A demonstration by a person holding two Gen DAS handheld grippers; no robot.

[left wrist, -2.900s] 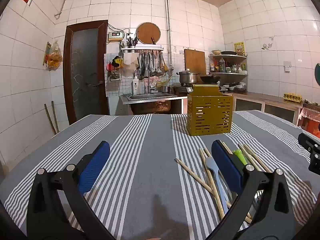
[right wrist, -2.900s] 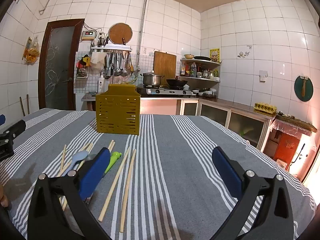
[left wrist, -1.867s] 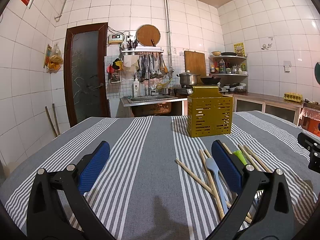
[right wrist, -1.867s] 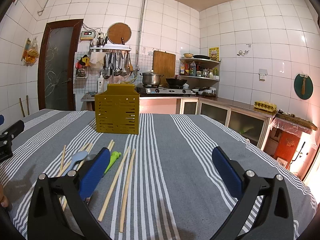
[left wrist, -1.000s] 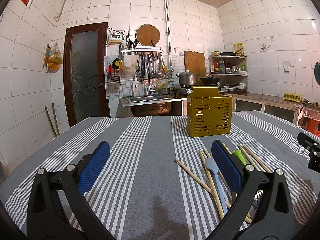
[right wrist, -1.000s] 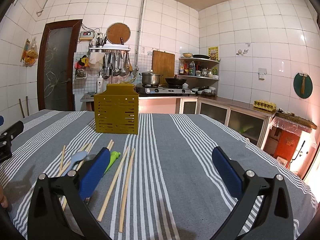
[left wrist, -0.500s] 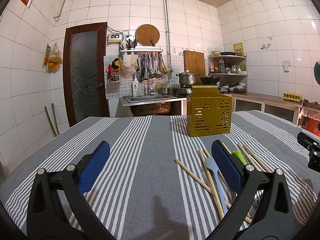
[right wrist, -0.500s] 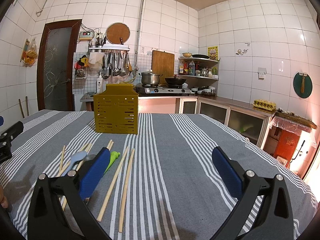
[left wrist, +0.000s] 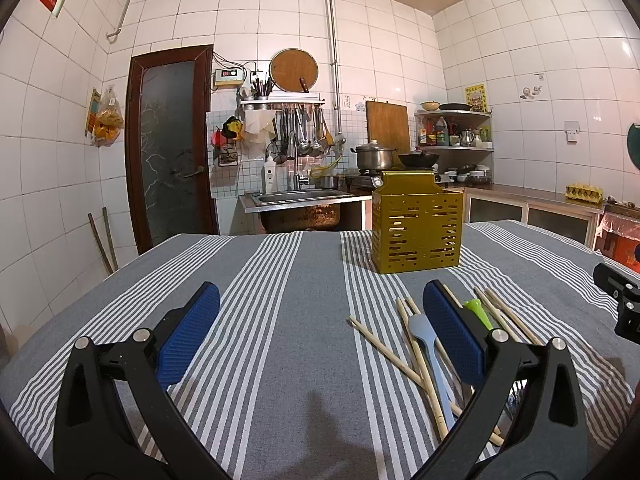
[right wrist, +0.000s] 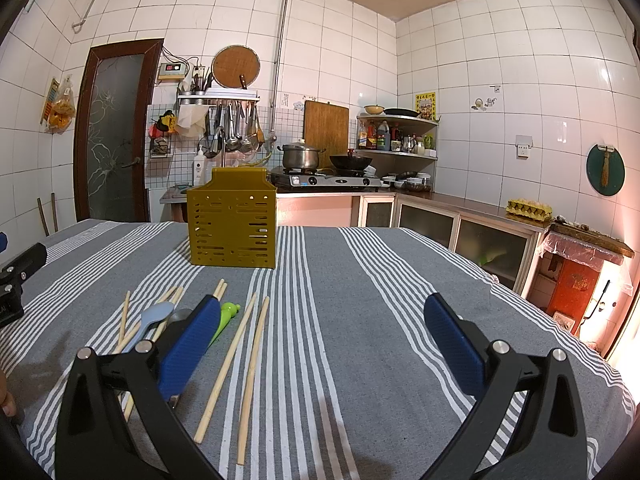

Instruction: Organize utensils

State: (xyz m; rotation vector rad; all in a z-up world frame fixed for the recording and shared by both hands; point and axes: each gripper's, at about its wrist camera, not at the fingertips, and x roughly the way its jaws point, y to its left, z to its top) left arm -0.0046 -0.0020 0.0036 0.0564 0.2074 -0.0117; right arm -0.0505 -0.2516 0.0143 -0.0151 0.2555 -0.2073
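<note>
Grey cloth with white stripes (left wrist: pixel 280 344) covers the table, and both grippers hang low over it, level with the surface and pointing toward the kitchen's far wall. The left gripper (left wrist: pixel 320 332) has its two blue-padded fingers (left wrist: pixel 188 338) spread wide with nothing between them but bare cloth; its right-hand finger sits in front of the scattered utensils without touching any that can be made out. The right gripper (right wrist: pixel 320 338) is likewise wide open and holds nothing, its left-hand blue pad (right wrist: pixel 192 346) hanging over the near ends of the utensil pile.

The mustard-yellow perforated metal utensil holder (left wrist: pixel 416 232) stands upright further back on the table, its taller back panel facing away, well apart from both grippers. In the right wrist view the same holder (right wrist: pixel 232 226) stands left of centre.

Between the holder and the grippers lie the loose utensils: several pale wooden chopsticks (right wrist: pixel 224 364) lying flat, some roughly parallel and others crossing, a light blue plastic spoon (left wrist: pixel 428 344) lying across some of the chopsticks, and a bright green plastic-handled utensil (right wrist: pixel 224 318) whose far end is hidden behind the right gripper's pad. A grey metal spoon bowl (right wrist: pixel 178 316) shows just beside the blue spoon.

Each gripper's black body shows at the edge of the other's view.
</note>
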